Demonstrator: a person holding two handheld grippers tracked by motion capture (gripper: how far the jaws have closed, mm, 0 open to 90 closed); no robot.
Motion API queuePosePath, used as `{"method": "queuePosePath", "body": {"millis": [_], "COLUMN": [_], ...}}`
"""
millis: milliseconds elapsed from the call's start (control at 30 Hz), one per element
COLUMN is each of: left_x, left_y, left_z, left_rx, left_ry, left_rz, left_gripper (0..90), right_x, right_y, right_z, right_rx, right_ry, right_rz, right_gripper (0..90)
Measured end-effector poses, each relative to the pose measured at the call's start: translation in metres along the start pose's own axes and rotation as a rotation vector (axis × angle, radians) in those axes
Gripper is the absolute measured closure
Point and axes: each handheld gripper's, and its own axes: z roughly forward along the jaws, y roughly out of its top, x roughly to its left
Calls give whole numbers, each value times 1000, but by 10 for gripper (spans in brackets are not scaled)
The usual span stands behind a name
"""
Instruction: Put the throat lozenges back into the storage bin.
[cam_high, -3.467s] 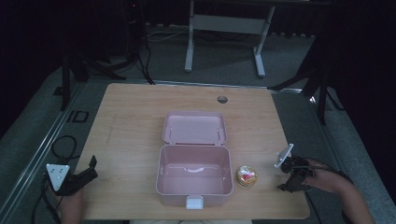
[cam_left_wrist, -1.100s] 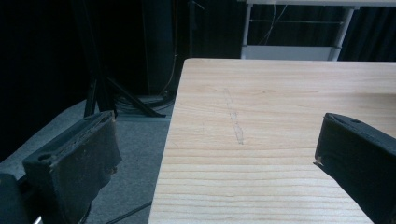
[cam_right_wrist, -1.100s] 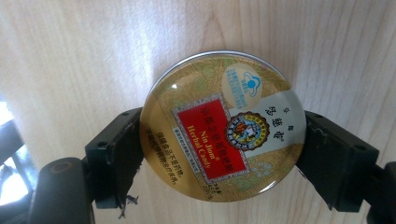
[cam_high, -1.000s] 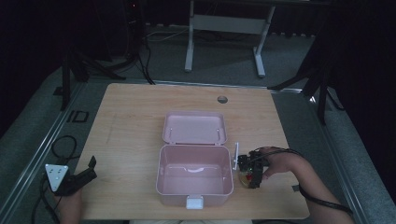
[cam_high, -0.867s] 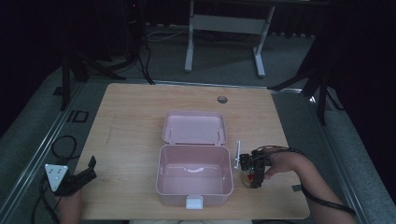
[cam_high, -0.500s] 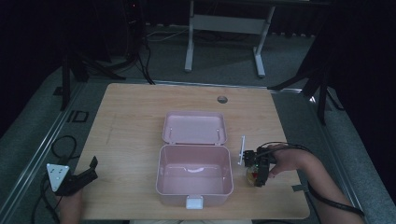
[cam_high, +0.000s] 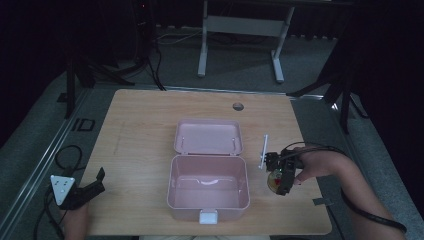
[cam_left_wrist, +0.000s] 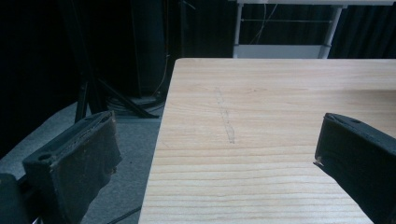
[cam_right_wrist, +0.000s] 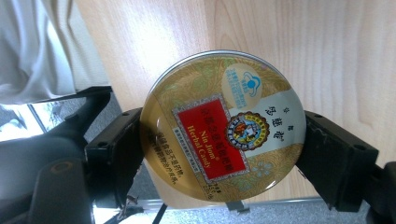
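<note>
Tin (cam_right_wrist: 223, 126) labelled "Nin Jiom Herbal Candy", gripped by right tongs (cam_right_wrist: 219, 154).

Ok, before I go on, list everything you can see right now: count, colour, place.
Table: one, light wood, centre of the high view.
Box: one, pink, open, mid-table near the front edge, lid folded back behind it.
Candy tin: one, round, gold with a red label, between the right gripper's jaws, right of the box.
Grommet: one, dark, far side of the table.
Desk frame: one, grey, on the floor beyond the table.
Left gripper: one, black, open, front-left table corner.
Right gripper: one, black, shut on the tin.
</note>
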Motion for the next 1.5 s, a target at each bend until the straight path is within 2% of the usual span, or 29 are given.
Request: {"method": "queuePosePath", "body": {"millis": [233, 367, 433, 733, 1000, 1333, 1500], "left_x": [0, 0, 0, 0, 0, 1, 1], "left_y": [0, 0, 0, 0, 0, 0, 0], "left_z": [0, 1, 1, 1, 0, 0, 0], "left_rx": [1, 2, 5, 2, 2, 0, -1], "left_ry": [0, 0, -1, 0, -1, -5, -5], "left_rz": [2, 3, 6, 4, 6, 2, -1], "left_gripper": [3, 3, 3, 3, 3, 3, 3], "right_x": [5, 7, 10, 17, 28, 40, 42], "right_y": [-1, 1, 5, 26, 56, 96, 107], "right_z": [-35, -42, -48, -60, -72, -70, -67], "right_rx": [-5, -2, -17, -35, -45, -25, -39], "right_ry": [-31, -34, -25, -32, -28, -33, -28], "right_rz": [22, 36, 37, -4, -62, -132, -162], "right_gripper": [200, 200, 200, 200, 200, 200, 200]}}
